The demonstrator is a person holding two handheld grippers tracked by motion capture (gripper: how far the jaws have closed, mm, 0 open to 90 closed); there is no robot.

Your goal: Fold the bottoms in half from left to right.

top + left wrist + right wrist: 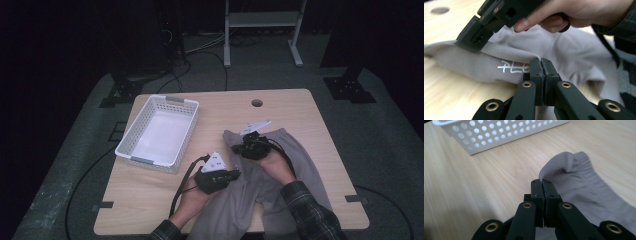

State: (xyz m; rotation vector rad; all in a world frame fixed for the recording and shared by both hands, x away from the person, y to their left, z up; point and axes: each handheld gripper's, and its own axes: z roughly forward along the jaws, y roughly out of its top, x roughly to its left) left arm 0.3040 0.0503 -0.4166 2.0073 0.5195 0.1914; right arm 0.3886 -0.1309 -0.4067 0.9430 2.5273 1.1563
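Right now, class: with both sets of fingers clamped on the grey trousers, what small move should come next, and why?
Probably lift both grippers together: the left gripper and right gripper each pinch the grey trousers, and the white basket waits alongside.

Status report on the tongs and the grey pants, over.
Left tongs shut on grey pants edge. Right tongs shut on waistband. White basket open at left, path clear.

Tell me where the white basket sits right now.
In the high view the white basket stands on the wooden table's far left part, left of the grey sweatpants and apart from them.
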